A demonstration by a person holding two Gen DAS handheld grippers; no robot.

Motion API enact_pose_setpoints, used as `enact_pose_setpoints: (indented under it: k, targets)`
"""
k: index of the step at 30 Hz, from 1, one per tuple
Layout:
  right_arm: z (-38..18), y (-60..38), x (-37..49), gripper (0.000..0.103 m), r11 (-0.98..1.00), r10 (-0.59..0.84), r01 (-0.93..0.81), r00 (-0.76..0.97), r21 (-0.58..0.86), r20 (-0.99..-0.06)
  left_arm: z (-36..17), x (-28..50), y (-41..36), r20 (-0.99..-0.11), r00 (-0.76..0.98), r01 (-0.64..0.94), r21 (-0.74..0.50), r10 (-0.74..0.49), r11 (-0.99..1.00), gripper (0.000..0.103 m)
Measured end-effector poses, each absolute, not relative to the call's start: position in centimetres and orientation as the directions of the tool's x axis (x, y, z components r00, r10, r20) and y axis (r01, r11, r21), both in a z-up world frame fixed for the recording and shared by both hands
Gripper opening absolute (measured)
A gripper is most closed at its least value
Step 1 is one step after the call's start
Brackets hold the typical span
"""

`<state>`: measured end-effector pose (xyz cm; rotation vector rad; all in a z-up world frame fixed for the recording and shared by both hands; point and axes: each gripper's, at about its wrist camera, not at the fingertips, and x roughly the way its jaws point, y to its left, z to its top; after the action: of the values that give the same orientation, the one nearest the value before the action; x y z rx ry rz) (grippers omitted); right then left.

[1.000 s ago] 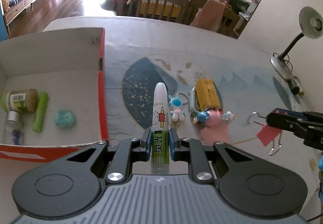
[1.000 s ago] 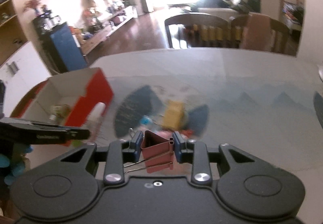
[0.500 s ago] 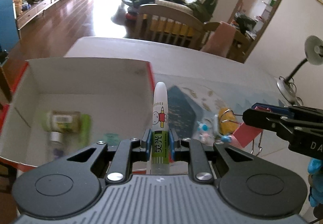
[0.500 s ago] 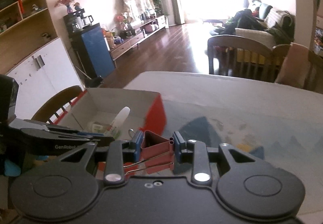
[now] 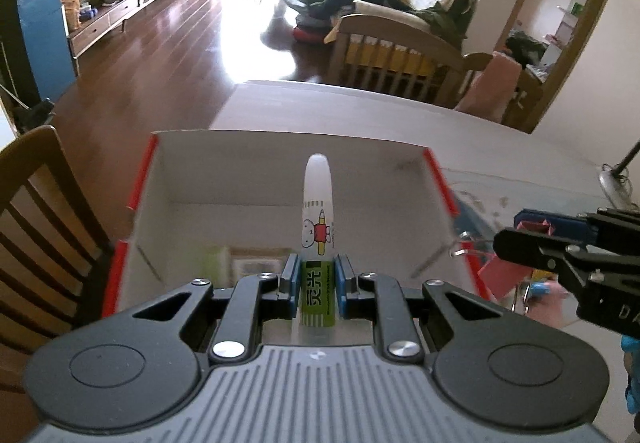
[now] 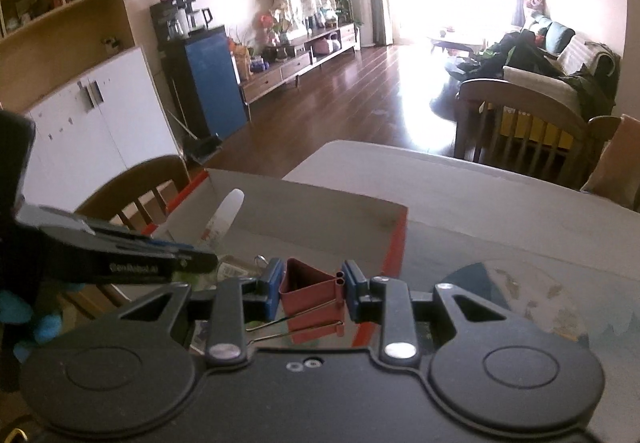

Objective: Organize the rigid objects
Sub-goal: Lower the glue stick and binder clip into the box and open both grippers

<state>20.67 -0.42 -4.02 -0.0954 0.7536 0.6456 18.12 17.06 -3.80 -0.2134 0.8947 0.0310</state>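
1. The left gripper is clamping a glue stick, which is pointing forward over the open box just ahead of its fingers
2. The right gripper is pinching a red binder clip, hovering at the box's red right wall
3. Blurred items are already lying inside the box, under the left fingers
4. Judging by this, both releases are pending, and other things are waiting right of the box

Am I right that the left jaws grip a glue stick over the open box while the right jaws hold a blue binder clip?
Not quite: the binder clip is red, not blue, as the right wrist view shows. The rest stands: the left gripper holds the glue stick over the open box.
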Motion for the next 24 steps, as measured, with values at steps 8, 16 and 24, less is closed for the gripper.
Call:
enact_pose_setpoints:
  k: [8, 16, 24]
  targets:
    - [-7.4, 3.9, 21.9, 0.03, 0.805, 0.451, -0.589, 0.529, 0.072, -0.719, -6.2, 20.5, 19.9, -0.808, 0.588, -0.139, -0.14, -0.032, 0.98, 0.017]
    - [-10.7, 6.2, 22.4, 0.03, 0.794, 0.395, -0.608, 0.496, 0.015, -0.773, -8.6, 20.6, 21.0, -0.832, 0.552, -0.134, -0.152, -0.054, 0.979, 0.017]
    - [-12.1, 7.6, 22.2, 0.03, 0.786, 0.354, -0.617, 0.479, -0.021, -0.803, -10.1, 20.2, 21.0, -0.843, 0.533, -0.129, -0.163, -0.07, 0.978, 0.017]
